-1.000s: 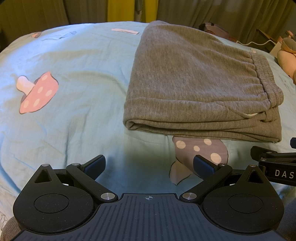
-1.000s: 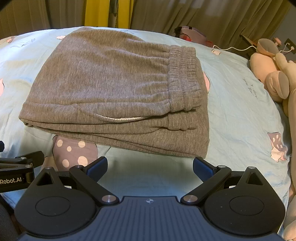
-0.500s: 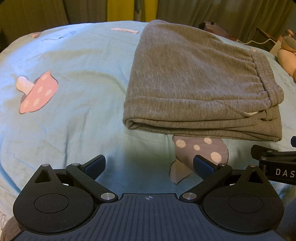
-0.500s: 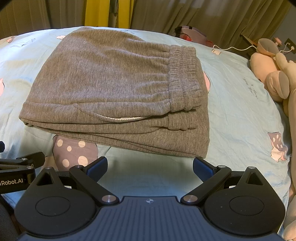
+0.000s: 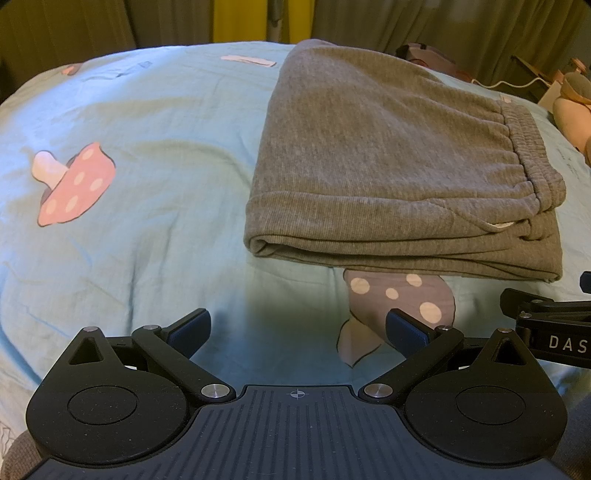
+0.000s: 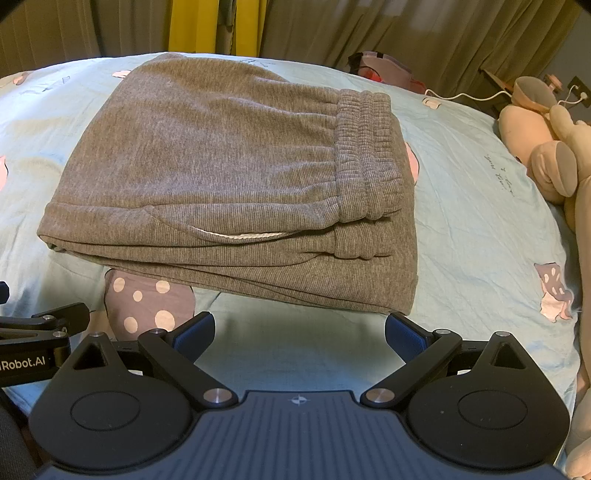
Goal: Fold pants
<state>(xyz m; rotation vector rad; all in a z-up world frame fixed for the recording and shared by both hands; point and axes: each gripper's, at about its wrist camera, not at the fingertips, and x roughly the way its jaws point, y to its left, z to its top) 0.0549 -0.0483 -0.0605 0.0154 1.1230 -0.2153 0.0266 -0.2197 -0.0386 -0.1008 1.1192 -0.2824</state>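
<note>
The grey pants [image 5: 388, 158] lie folded into a thick rectangle on the light blue bed sheet [image 5: 147, 221], with the elastic waistband [image 6: 369, 155] on top at the right. The pants also show in the right wrist view [image 6: 221, 177]. My left gripper [image 5: 297, 328] is open and empty, hovering over the sheet just in front of the fold's near left corner. My right gripper [image 6: 299, 330] is open and empty, just in front of the pants' near right edge. Neither touches the pants.
The sheet has mushroom prints [image 5: 70, 188]. Plush toys [image 6: 546, 155] lie at the bed's right edge. A white cable [image 6: 465, 96] and a dark bag [image 6: 384, 72] sit at the far side. Curtains [image 6: 332, 29] hang behind the bed.
Both grippers have drawn back very slightly from the pants. The pants have not moved and both grippers stay open.
</note>
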